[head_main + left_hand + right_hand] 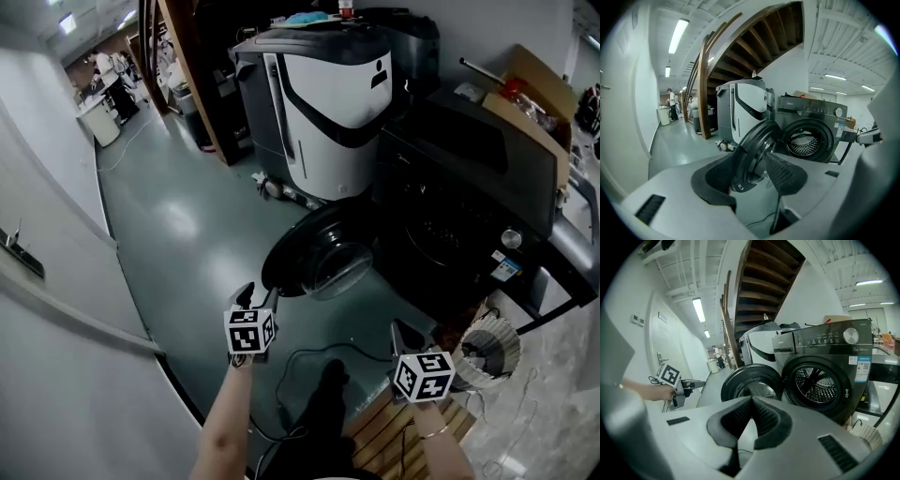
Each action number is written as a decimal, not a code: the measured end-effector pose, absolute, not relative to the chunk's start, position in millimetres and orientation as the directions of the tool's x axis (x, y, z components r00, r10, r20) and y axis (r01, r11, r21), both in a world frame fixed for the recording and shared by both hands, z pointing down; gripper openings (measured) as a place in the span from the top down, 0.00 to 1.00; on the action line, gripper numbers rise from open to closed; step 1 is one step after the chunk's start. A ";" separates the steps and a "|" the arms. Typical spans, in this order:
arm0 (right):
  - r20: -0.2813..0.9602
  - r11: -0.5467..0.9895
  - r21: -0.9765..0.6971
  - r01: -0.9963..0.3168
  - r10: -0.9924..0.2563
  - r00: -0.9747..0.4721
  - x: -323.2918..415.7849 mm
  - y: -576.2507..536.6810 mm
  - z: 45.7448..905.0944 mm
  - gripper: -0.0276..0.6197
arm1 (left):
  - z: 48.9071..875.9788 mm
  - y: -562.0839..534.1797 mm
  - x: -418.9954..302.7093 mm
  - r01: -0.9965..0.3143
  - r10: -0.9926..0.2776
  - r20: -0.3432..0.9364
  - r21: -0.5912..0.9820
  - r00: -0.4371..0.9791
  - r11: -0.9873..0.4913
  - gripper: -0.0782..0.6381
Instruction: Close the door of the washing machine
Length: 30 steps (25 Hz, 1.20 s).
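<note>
The dark washing machine (469,187) stands at the right with its round door (323,253) swung wide open toward the floor's middle. Its steel drum (815,383) is exposed. My left gripper (255,295) is open, just left of the door's rim and apart from it. In the left gripper view the door (754,154) shows through the gap of the left gripper (751,173), nothing gripped. My right gripper (405,330) hovers in front of the machine, below the opening. It is shut and empty: the right gripper (751,401) has its pads together. The left gripper (696,384) appears left of the door (750,383).
A white and grey machine (328,103) stands behind the door. A cardboard box (534,94) lies on the washer's top. A black cable (309,361) trails on the green floor; a pale basket (487,347) and wooden slats (384,436) sit at the right. A white wall (56,281) bounds the left.
</note>
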State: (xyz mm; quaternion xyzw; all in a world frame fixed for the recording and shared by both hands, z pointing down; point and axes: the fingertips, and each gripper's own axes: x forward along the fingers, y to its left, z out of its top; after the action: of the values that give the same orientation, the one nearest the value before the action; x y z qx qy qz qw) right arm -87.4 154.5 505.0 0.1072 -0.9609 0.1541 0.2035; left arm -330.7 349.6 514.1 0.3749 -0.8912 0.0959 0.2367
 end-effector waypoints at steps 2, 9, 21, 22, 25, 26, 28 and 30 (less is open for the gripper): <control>0.438 0.929 -0.254 -0.268 -0.136 -0.889 -107.9 142.8 514.3 0.95 | 527.3 337.4 -352.9 -0.720 -0.621 0.510 0.004 -0.596 0.694 0.58; 0.472 0.923 -0.263 -0.279 -0.129 -0.872 -177.8 98.5 530.8 0.95 | 569.6 295.8 -421.8 -0.764 -0.614 0.583 -0.017 -0.532 0.645 0.57; 0.525 0.895 -0.270 -0.355 -0.173 -0.833 -276.4 43.1 505.2 0.95 | 597.6 248.5 -494.5 -0.879 -0.643 0.705 0.059 -0.299 0.474 0.58; 0.530 0.892 -0.270 -0.363 -0.177 -0.829 -279.1 40.7 503.3 0.95 | 598.0 246.0 -495.5 -0.889 -0.644 0.713 0.065 -0.276 0.453 0.60; 0.551 0.885 -0.266 -0.383 -0.186 -0.814 -276.8 35.9 496.9 0.95 | 598.7 240.2 -492.5 -0.905 -0.640 0.735 0.086 -0.225 0.417 0.61; 0.558 0.883 -0.264 -0.389 -0.189 -0.808 -273.5 35.0 494.3 0.95 | 598.4 239.1 -492.0 -0.904 -0.635 0.741 0.093 -0.217 0.417 0.60; 0.571 0.878 -0.257 -0.403 -0.198 -0.797 -265.7 32.6 488.3 0.95 | 596.7 237.5 -492.9 -0.899 -0.626 0.752 0.106 -0.207 0.425 0.60; 0.582 0.872 -0.250 -0.420 -0.212 -0.785 -256.7 29.2 482.8 0.95 | 594.8 236.5 -492.0 -0.899 -0.613 0.766 0.109 -0.195 0.423 0.60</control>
State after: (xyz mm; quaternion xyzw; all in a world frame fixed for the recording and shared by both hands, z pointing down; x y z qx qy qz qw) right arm -256.7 29.2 482.8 0.1706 -0.9262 0.1863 0.2800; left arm -492.0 236.5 594.8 0.5038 -0.7504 0.1860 0.3853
